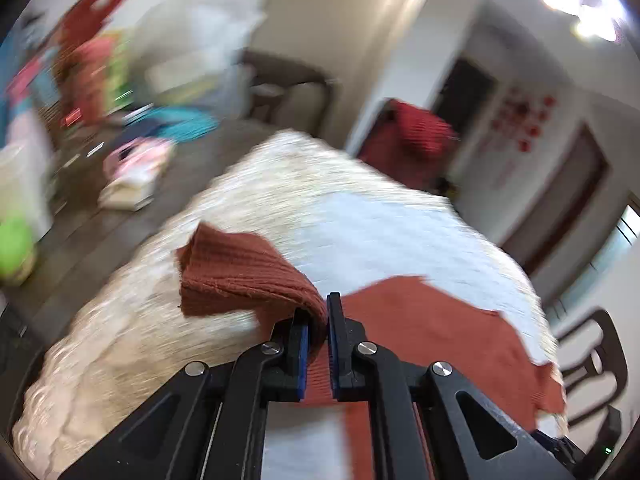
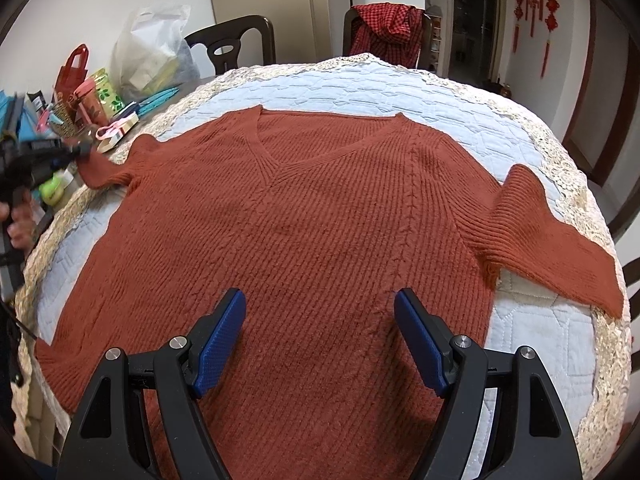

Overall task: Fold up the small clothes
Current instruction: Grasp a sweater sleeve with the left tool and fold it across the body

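A rust-red knit V-neck sweater (image 2: 304, 216) lies spread flat on a pale quilted cloth (image 2: 360, 84) over the table, its right sleeve (image 2: 560, 240) angled out to the right. My right gripper (image 2: 320, 320) is open and empty, hovering above the sweater's lower body. My left gripper (image 1: 318, 320) is shut on the left sleeve (image 1: 240, 272) and holds it lifted above the cloth; in the right wrist view it shows blurred at the far left (image 2: 72, 152) by the sleeve cuff.
Bags, packets and bottles (image 2: 92, 96) crowd the table's far left. Two dark chairs (image 2: 236, 44) stand behind the table, one draped with a red checked cloth (image 2: 388, 24). Another chair (image 1: 592, 360) stands to the right. A lace edge (image 2: 580, 184) borders the cloth.
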The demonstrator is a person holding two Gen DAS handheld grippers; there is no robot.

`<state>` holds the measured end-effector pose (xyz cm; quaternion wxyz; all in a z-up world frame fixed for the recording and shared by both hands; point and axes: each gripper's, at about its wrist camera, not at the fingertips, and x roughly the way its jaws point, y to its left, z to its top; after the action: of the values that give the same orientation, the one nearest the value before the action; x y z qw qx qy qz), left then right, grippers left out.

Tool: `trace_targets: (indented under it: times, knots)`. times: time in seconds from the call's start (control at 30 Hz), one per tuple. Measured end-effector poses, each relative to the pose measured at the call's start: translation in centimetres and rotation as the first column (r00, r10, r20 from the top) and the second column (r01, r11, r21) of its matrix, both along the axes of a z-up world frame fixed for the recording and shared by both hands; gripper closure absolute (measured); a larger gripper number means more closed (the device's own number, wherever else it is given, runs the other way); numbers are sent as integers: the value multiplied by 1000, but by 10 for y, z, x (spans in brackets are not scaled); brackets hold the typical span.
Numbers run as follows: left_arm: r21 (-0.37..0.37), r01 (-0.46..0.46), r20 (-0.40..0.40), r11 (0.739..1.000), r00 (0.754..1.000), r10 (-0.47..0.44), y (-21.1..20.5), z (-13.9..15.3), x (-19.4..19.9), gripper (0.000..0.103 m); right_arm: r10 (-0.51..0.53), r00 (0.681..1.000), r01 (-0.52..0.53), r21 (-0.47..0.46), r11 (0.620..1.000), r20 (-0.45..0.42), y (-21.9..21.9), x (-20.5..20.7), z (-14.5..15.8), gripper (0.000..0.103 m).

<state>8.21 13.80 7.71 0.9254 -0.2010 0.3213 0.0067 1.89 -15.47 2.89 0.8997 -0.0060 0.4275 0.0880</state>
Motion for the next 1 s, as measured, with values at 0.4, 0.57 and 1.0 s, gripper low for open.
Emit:
trace_targets:
  times: [0.4,0.57,1.0]
  knots:
    - [-33,448,-63,893,891,-449,-142,-25,44,87,-62,998,62,41,997,-9,-22,-7,0,26]
    - [4,441,-9,897,897,-441,-121,-14,18,70,-74,997,75,78,994,-4,-31,-5,5,26]
    - [96,218,-96,971,973,-209,-39,-36,18,70,66,995,-46,233,971,-77,11,91,5,59]
